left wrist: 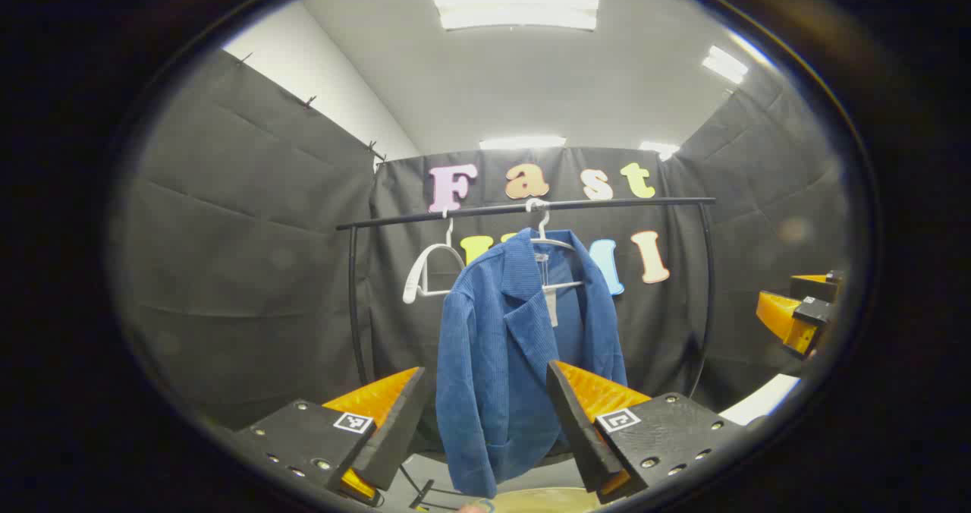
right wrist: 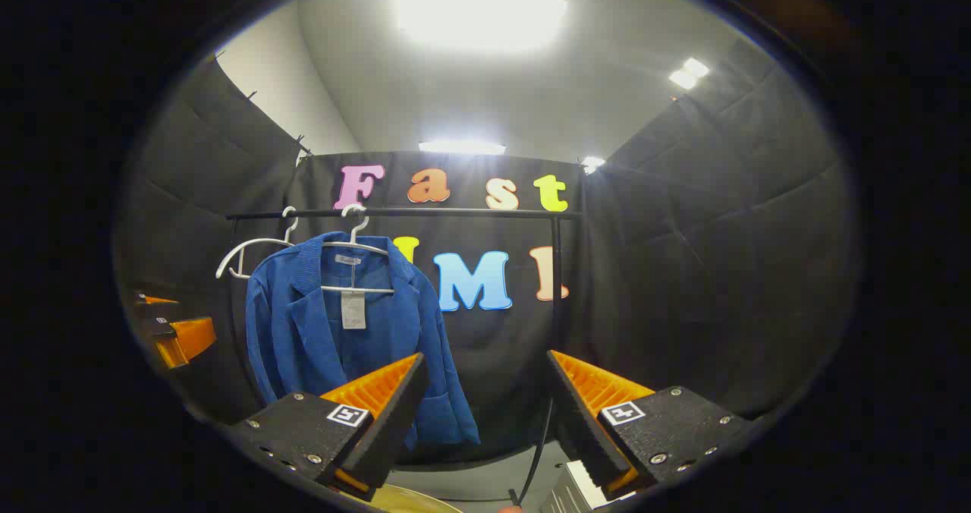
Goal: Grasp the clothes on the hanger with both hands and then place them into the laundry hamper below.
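Blue jacket [left wrist: 516,346] hangs on rail [left wrist: 523,209]; both grippers' fingers spread, apart from it.

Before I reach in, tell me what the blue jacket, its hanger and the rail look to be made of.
Blue jacket: soft woven cloth, probably corduroy; fine ribbing runs down it, matte, and it drapes in folds.
Hanger: looks like thin white-coated wire or plastic; slim, smooth, with a slight sheen.
Rail: likely a black-painted metal tube; straight, thin, with a faint highlight along it.

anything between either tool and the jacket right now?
Nothing visible. The blue jacket hangs free on its hanger from the rail. The left tool and the right tool are both open, short of it, with open air between.
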Motion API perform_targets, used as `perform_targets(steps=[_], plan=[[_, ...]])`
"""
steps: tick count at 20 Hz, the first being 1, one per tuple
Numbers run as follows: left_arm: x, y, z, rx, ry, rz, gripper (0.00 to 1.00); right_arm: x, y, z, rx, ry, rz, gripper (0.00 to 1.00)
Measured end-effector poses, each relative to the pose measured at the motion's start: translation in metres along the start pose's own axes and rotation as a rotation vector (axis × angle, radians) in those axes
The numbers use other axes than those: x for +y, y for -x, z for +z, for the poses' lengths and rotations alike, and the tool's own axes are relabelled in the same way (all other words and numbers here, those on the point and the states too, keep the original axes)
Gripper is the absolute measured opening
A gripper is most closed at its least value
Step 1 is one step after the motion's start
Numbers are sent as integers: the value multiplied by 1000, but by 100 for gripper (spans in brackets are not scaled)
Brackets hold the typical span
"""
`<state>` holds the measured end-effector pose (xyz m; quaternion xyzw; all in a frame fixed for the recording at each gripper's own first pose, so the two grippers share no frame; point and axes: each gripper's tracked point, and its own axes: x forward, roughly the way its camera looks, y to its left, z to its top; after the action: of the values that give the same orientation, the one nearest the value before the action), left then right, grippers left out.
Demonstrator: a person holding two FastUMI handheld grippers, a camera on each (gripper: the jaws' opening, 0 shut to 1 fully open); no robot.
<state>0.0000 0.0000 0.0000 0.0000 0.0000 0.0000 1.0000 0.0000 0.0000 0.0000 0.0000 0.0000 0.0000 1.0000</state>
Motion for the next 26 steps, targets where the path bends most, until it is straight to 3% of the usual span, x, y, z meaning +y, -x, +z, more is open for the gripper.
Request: perform_targets(steps=[26], plan=[[3, 22, 20, -56, -15, -5, 90, 3, 16, 4, 26, -22, -6, 95]])
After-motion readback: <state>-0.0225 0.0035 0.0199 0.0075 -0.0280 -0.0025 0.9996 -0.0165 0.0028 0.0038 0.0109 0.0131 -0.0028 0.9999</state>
